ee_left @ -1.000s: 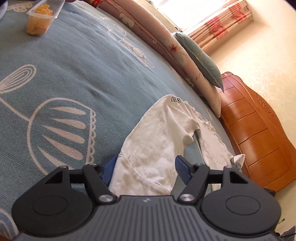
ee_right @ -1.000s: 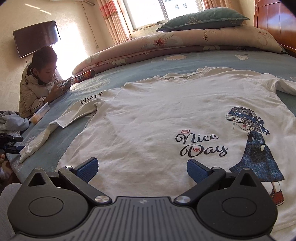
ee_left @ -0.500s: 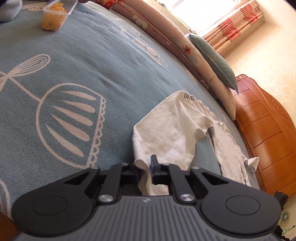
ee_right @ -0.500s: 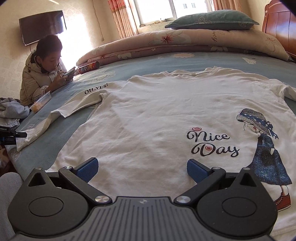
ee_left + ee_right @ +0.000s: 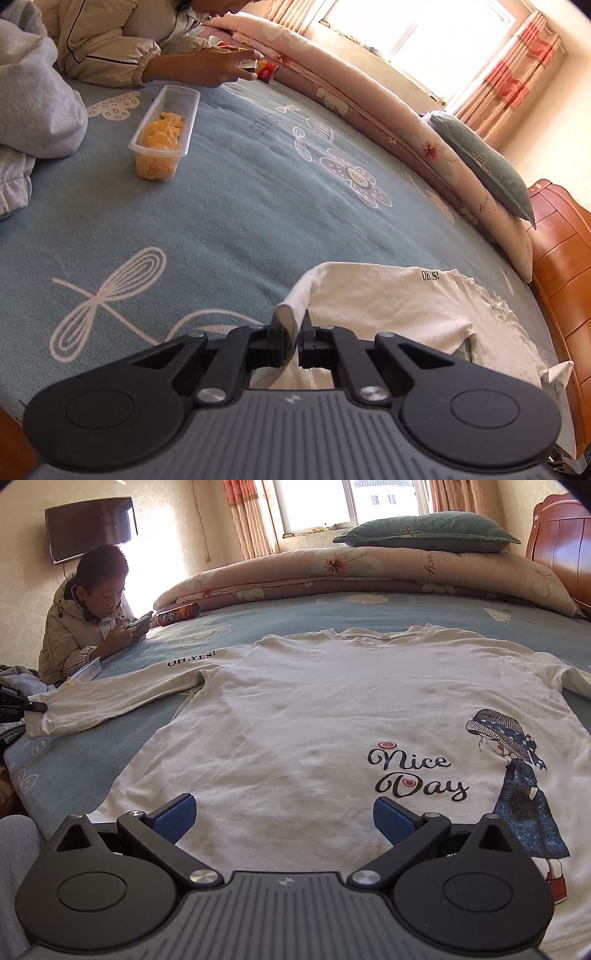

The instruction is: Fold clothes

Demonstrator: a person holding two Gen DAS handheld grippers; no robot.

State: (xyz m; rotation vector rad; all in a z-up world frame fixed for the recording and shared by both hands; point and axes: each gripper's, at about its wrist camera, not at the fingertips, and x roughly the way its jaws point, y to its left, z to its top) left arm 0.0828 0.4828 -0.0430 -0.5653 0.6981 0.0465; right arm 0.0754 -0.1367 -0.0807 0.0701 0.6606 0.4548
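A white long-sleeved shirt (image 5: 314,709) with a "Nice Day" print lies front up on the blue bedspread (image 5: 92,768). Its left sleeve (image 5: 388,295), marked "OH,YES!", stretches out to the side. My left gripper (image 5: 293,328) is shut on the cuff of that sleeve and holds it lifted off the bed. In the right wrist view the same gripper (image 5: 37,707) shows at the far left, at the sleeve's end (image 5: 44,720). My right gripper (image 5: 284,818) hovers open over the shirt's lower hem, its blue pads (image 5: 175,816) apart with nothing pinched.
A clear tub of yellow snacks (image 5: 162,133) stands on the bedspread. A person in a beige jacket (image 5: 77,624) leans on the far edge with a phone, a snack can (image 5: 179,613) beside them. Rolled quilt (image 5: 369,572), pillow (image 5: 424,531), wooden headboard (image 5: 561,277), grey garment (image 5: 33,110) at left.
My left gripper went from open around the sleeve's cuff to shut on it, then lifted and tilted up, drawing the sleeve off the bed. The right gripper stayed put and open.
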